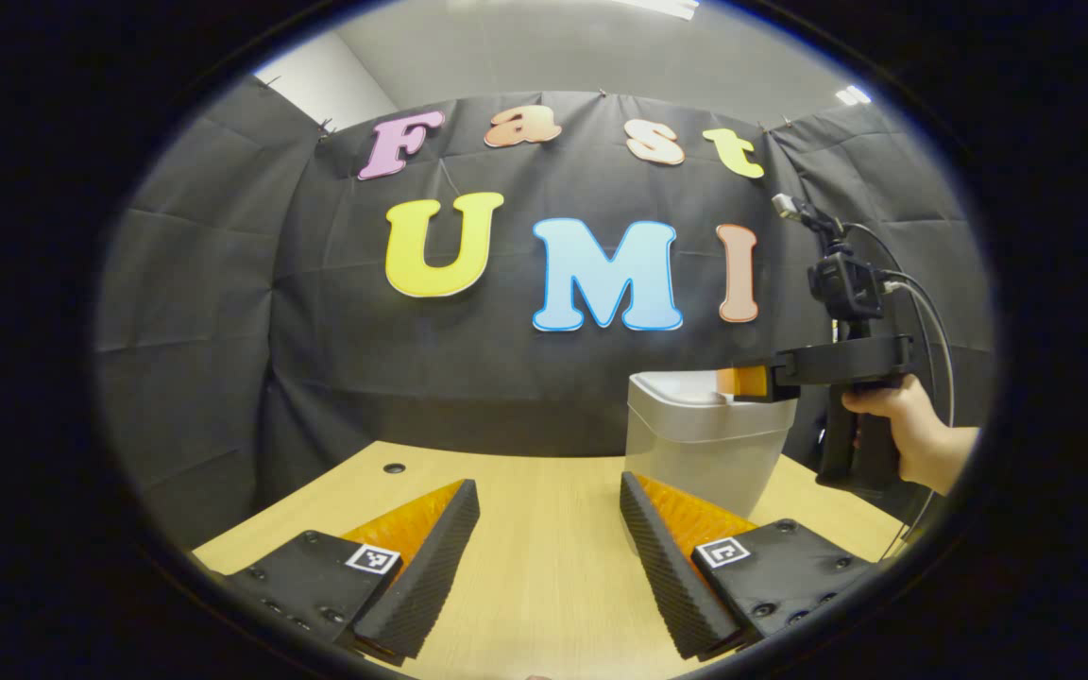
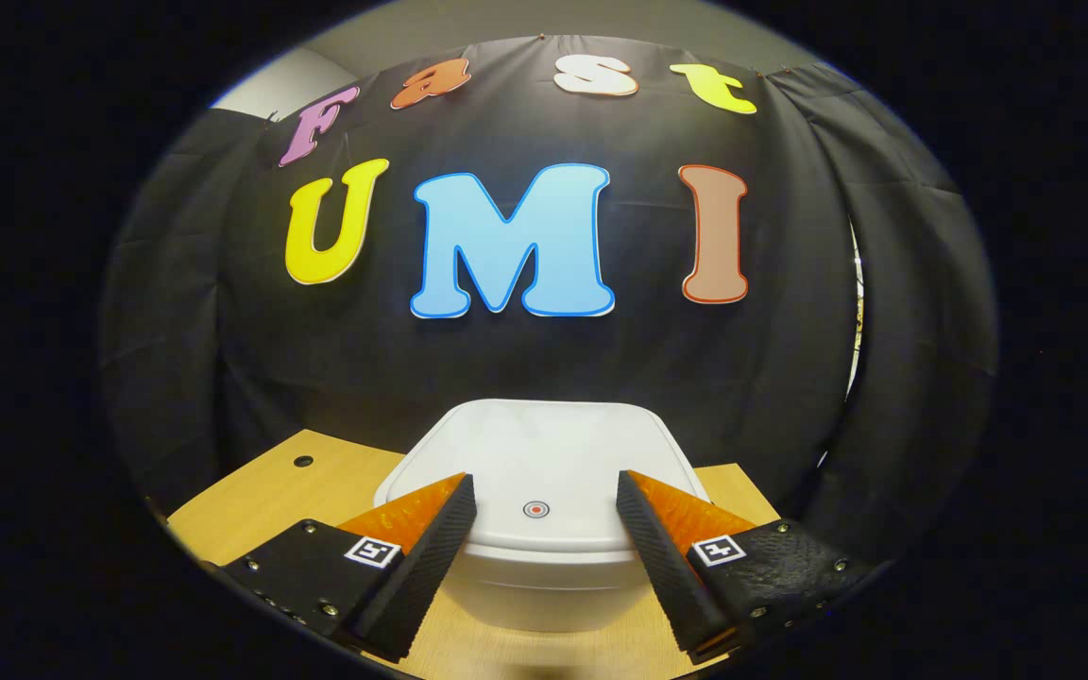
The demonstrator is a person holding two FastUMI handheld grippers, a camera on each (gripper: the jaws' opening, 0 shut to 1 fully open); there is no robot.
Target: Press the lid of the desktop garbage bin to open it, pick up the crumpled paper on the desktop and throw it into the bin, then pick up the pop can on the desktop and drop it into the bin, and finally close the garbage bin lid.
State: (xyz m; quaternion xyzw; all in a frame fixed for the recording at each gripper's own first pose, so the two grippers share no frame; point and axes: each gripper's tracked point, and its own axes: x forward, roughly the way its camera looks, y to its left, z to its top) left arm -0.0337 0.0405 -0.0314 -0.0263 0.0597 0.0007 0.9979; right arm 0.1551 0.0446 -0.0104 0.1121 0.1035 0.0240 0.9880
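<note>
Above the closed lid point(image 2: 539, 463) of the rigid plastic desktop bin point(image 1: 705, 444), the right gripper point(image 2: 544, 529) is held wide open, its press target judged the lid's near-edge red dot point(image 2: 535, 509).

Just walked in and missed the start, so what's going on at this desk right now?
A person holds a gripper in each hand at a wooden desk. The right gripper hangs open just above the white garbage bin, over the round mark on its lid, which looks shut. In the left gripper view, the hand holding it shows beside the bin. The left gripper is open over bare desk and holds nothing.
</note>
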